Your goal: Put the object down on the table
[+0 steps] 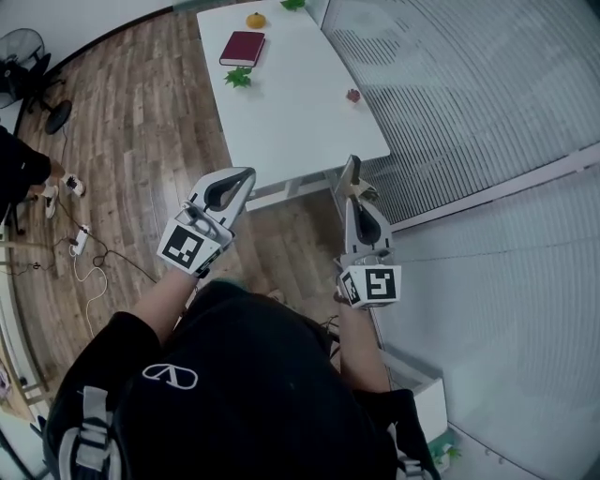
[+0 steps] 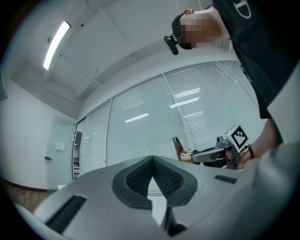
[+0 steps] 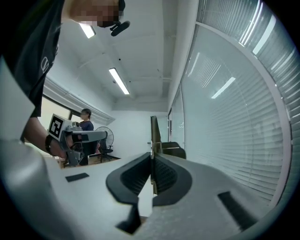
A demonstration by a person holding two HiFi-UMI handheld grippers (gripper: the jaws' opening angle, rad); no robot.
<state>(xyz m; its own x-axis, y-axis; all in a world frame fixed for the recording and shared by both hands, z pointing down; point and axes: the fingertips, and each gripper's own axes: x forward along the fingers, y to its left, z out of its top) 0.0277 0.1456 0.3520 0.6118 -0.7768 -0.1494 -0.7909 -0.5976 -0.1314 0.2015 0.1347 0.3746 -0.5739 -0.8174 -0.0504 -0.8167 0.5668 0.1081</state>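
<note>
My right gripper is shut on a thin brown flat object, which sticks up past its tips just off the near right corner of the white table. The right gripper view shows that object edge-on, pinched between the closed pads of the right gripper. In the left gripper view the same brown object stands in the right gripper at mid right. My left gripper hovers off the table's near edge, shut with nothing in it, and the left gripper's tips meet.
On the table lie a dark red book, an orange fruit, a green leaf sprig and a small dark red piece. A glass wall with blinds runs along the right. A fan and cables are on the wooden floor at left.
</note>
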